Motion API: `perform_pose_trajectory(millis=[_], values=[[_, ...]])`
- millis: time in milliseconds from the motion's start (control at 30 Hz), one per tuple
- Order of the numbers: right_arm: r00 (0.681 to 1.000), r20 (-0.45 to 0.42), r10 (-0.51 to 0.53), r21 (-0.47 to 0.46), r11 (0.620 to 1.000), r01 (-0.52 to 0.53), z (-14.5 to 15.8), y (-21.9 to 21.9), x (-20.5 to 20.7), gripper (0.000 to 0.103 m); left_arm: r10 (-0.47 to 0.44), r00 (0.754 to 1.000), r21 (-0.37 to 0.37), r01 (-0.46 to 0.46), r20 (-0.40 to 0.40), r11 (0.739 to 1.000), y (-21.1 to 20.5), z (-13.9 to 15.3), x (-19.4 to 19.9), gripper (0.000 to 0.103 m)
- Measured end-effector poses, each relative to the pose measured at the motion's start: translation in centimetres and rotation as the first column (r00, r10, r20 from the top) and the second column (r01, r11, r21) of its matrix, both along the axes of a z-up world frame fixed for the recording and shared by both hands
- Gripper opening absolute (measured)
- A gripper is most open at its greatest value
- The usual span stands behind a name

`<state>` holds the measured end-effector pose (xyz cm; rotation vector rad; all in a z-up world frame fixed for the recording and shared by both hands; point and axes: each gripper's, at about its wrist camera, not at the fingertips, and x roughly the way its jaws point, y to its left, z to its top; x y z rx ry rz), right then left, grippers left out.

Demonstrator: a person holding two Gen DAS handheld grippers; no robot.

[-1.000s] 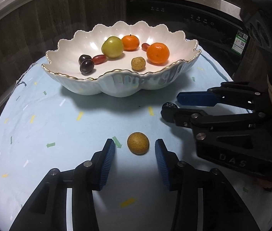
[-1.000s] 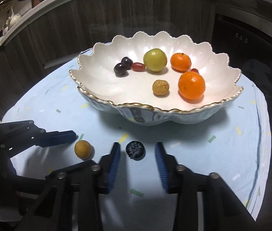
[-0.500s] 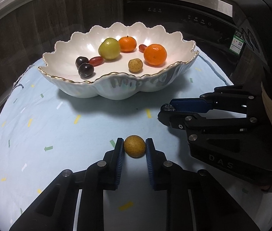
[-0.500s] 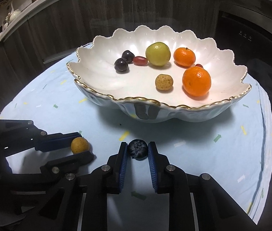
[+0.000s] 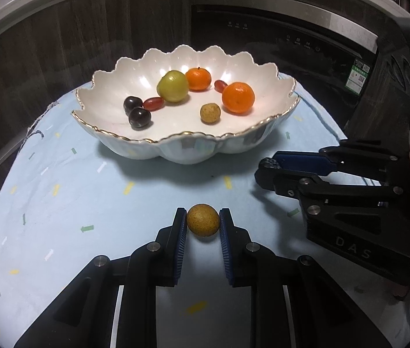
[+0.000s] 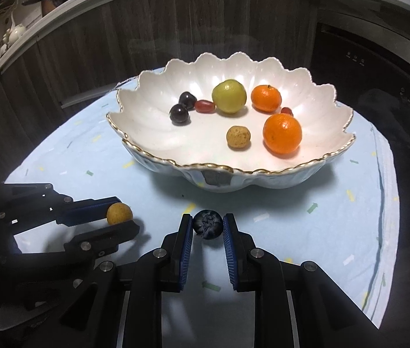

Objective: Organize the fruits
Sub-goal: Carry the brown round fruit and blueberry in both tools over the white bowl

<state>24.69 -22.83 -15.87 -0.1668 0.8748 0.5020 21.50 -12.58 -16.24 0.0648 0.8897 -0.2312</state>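
Fruits in play: a small tan speckled round fruit (image 5: pixel 203 219) pinched in the left gripper (image 5: pixel 203 221), a dark blueberry (image 6: pixel 207 224) pinched in the right gripper (image 6: pixel 207 226). Both sit low over the pale blue cloth (image 5: pixel 59 203); the white scalloped gold-rimmed bowl (image 6: pixel 205 168) lies straight ahead, nearer the right.

On the tabletop (image 6: pixel 335 226), the bowl (image 6: pixel 152 121) of fruit sits behind the blueberry (image 6: pixel 207 224); the longan (image 6: pixel 119 214) lies to its left.
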Motion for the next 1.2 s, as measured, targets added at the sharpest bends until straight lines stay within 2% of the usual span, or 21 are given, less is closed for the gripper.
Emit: perform_pose_trajectory(millis=[367, 867, 1200], values=[[0.998, 0.022, -0.061, 0.026, 0.998, 0.060, 2.0, 0.2, -1.4, 0.023, 0.020, 1.000, -0.019, -0.019, 0.022, 1.000, 1.1, 1.7, -0.3, 0.023], [0.994, 0.062, -0.094, 0.084, 0.992, 0.089, 4.5, 1.0, -2.5, 0.023, 0.070, 0.996, -0.026, -0.068, 0.058, 0.997, 3.0, 3.6, -0.4, 0.023], [0.993, 0.075, -0.087, 0.084, 0.993, 0.081, 5.6, 1.4, -2.5, 0.023, 0.076, 0.993, -0.030, -0.073, 0.091, 0.997, 3.5, 5.2, -0.1, 0.023]])
